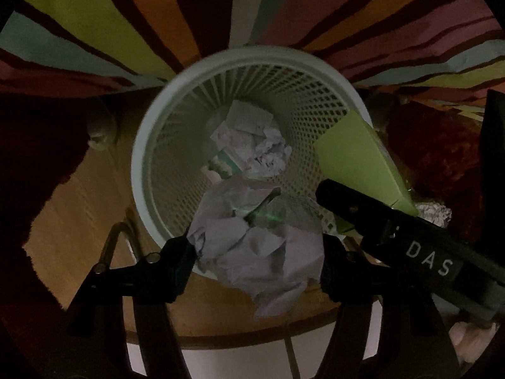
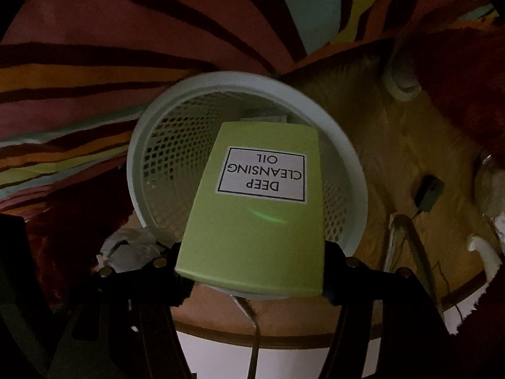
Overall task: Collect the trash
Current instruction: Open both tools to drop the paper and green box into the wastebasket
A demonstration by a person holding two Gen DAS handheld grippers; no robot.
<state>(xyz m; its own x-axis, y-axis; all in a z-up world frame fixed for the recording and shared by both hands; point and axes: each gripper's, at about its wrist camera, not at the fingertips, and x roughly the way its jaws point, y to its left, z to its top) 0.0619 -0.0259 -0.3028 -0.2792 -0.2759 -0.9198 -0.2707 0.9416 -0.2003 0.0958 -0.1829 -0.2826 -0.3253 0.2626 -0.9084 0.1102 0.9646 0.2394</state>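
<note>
1. Our left gripper (image 1: 257,252) is clamped on a crumpled paper wad (image 1: 255,246), hanging over the near rim of the white mesh wastebasket (image 1: 164,120).
2. Our right gripper (image 2: 255,271) pinches a green box (image 2: 255,230) labelled "DEEP CLEANSING OIL", tipped over the basket's mouth.
3. Deeper in, more crumpled paper (image 1: 252,142) lies on the bottom; it's dim, perhaps a wrapper too.
4. Beyond, the striped rug (image 1: 151,9) meets the wooden floor (image 1: 79,208).

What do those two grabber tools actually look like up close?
Both are matte black. The left gripper has two chunky fingers with small brass-coloured screw heads. The right gripper looks alike, and its long black body shows white letters "DAS".
</note>
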